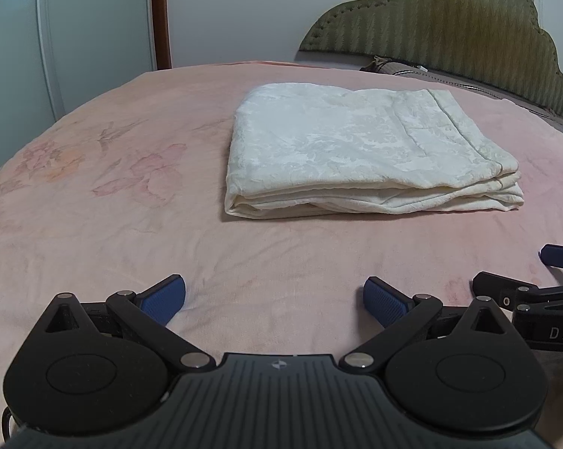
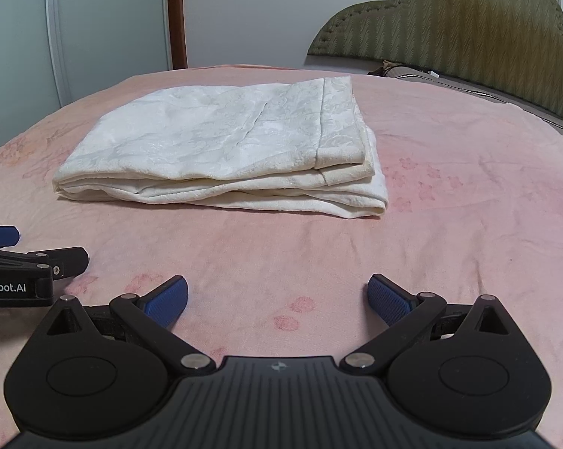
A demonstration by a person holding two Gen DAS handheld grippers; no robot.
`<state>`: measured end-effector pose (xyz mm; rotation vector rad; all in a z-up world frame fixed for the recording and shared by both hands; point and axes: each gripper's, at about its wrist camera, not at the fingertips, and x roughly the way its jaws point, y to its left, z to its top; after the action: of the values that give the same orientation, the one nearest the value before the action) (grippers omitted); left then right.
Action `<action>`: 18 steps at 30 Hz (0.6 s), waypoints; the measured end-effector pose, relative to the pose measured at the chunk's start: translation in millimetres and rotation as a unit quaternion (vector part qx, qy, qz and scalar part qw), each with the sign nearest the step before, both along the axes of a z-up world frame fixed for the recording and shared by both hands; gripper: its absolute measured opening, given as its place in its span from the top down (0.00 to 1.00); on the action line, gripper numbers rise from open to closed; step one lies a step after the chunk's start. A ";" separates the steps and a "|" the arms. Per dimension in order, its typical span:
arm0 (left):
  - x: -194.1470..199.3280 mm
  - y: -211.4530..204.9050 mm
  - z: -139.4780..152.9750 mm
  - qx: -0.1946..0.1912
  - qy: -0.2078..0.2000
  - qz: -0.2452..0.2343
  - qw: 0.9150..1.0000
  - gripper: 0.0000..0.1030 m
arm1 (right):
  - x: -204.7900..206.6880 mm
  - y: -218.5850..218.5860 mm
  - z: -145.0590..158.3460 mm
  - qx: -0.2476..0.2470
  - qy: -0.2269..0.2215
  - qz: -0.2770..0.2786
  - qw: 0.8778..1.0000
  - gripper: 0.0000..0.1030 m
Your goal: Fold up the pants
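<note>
the left gripper point(image 1: 274, 301) hangs low over the bed with its ribbed blue pads point(image 1: 164, 299) spread wide and holding nothing; the right gripper point(image 2: 277, 301), just beside it, is likewise gaping and empty. the pants point(image 1: 360, 149), cream cloth with a woven damask sheen, lie folded into a thick, layered rectangle on the pink bedspread point(image 1: 105, 202), well ahead of both claws and touching neither; the spread is soft, faintly creased and printed with pale flowers. beyond stand a pale wardrobe door point(image 1: 94, 15), a plain wall, and at the right a scalloped, olive, quilted headboard point(image 1: 450, 33).
</note>
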<state>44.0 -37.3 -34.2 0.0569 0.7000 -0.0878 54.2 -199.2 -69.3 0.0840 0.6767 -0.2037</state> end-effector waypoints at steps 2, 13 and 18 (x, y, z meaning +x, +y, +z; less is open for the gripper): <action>0.0 0.2 -0.1 0.000 -0.001 0.000 1.000 0.00 | 0.0 -0.1 0.0 0.000 0.000 0.000 1.000 0.00; -0.5 -0.4 1.5 -0.002 0.003 0.002 1.000 0.00 | -0.2 -0.3 0.0 0.000 0.000 0.000 1.000 0.00; -0.5 -0.5 1.5 -0.002 0.003 0.002 1.000 0.00 | -0.3 -0.3 0.0 0.000 0.000 0.000 1.000 0.00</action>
<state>43.5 -37.7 -32.7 0.0512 0.7052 -0.0857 53.9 -199.6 -69.3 0.0842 0.6767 -0.2036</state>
